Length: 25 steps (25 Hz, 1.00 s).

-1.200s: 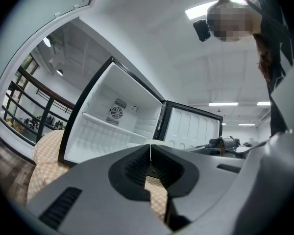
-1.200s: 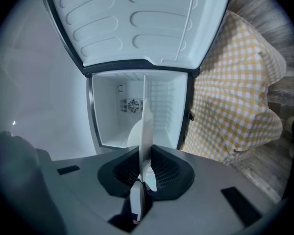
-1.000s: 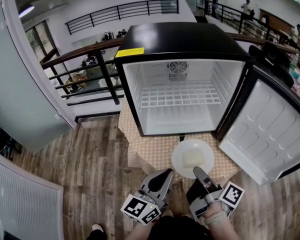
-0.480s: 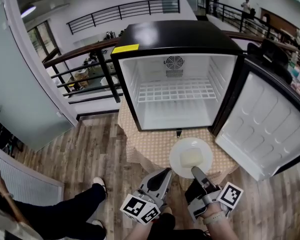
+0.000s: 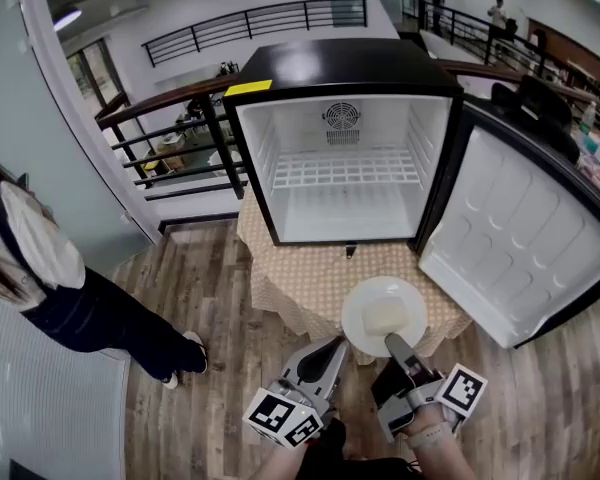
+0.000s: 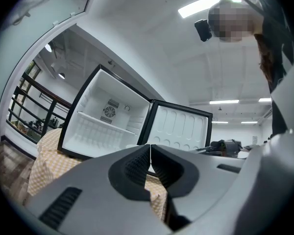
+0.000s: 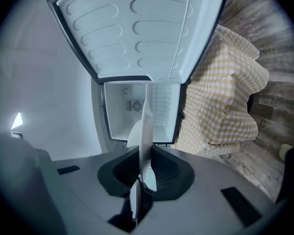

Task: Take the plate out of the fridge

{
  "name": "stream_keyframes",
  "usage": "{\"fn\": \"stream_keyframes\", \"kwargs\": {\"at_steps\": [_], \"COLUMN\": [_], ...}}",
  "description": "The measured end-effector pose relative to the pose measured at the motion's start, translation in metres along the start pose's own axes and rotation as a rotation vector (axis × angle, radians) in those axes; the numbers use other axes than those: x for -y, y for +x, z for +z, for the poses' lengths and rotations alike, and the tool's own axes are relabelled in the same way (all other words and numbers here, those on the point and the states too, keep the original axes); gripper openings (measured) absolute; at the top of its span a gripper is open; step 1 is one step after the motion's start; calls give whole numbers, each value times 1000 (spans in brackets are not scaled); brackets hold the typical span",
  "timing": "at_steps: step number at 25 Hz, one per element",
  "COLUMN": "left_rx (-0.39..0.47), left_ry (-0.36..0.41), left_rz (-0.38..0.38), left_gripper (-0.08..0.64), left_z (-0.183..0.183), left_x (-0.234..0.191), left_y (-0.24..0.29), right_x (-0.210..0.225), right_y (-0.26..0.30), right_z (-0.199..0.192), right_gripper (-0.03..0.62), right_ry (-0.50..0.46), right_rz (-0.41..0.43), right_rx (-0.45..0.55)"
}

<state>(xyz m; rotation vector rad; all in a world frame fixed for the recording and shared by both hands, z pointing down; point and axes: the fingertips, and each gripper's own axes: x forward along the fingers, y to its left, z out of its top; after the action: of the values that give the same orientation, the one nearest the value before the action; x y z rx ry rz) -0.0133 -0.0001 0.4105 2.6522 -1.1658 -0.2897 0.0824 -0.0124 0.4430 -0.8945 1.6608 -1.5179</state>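
A white plate (image 5: pixel 384 314) with a pale block on it hangs over the checked tablecloth (image 5: pixel 300 278), in front of the open black fridge (image 5: pixel 345 158). My right gripper (image 5: pixel 393 346) is shut on the plate's near rim; in the right gripper view the plate (image 7: pixel 145 131) shows edge-on between the jaws. My left gripper (image 5: pixel 332 348) is beside it to the left, shut and empty, its pads (image 6: pixel 137 164) pressed together. The fridge interior is white, with a wire shelf (image 5: pixel 345 171) and nothing on it.
The fridge door (image 5: pixel 510 238) stands swung open to the right. A person (image 5: pixel 60 288) in dark trousers stands on the wooden floor at the left. A black railing (image 5: pixel 180 138) runs behind the fridge. The small table's cloth hangs over its edges.
The plate has come slightly toward me, away from the fridge. A person has walked into view at the left. Both grippers stay shut.
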Motion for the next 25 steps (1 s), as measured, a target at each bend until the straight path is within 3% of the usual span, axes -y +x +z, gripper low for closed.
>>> {"fn": "stream_keyframes", "kwargs": {"at_steps": [14, 25], "left_rx": [14, 23], "left_ry": [25, 36], "left_rz": [52, 43], "left_gripper": [12, 12], "left_z": [-1, -3], "left_x": [44, 76], "left_y": [-40, -67], "right_x": [-6, -10], "right_y": [-48, -84], "right_z": [-24, -43], "right_gripper": [61, 61], "right_ry": [20, 23], "right_rz": [24, 27], "right_rx": [-40, -44]}}
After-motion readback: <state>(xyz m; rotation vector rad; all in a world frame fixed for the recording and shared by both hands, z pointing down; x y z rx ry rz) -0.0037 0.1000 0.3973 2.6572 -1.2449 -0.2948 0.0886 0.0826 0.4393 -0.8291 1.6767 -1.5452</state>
